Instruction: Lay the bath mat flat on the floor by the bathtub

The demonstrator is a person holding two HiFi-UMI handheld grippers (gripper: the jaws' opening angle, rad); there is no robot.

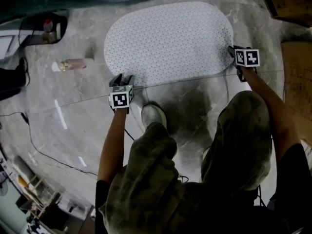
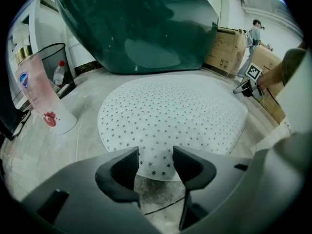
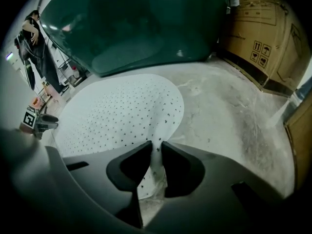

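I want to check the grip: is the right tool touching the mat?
Touching. The right gripper view shows the right tool with its jaws pinched on a raised fold at the edge of the mat.

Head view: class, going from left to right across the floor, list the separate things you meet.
cup → left gripper → shoe → right gripper → cardboard box. The bath mat reaches from one gripper to the other, so it is left out.
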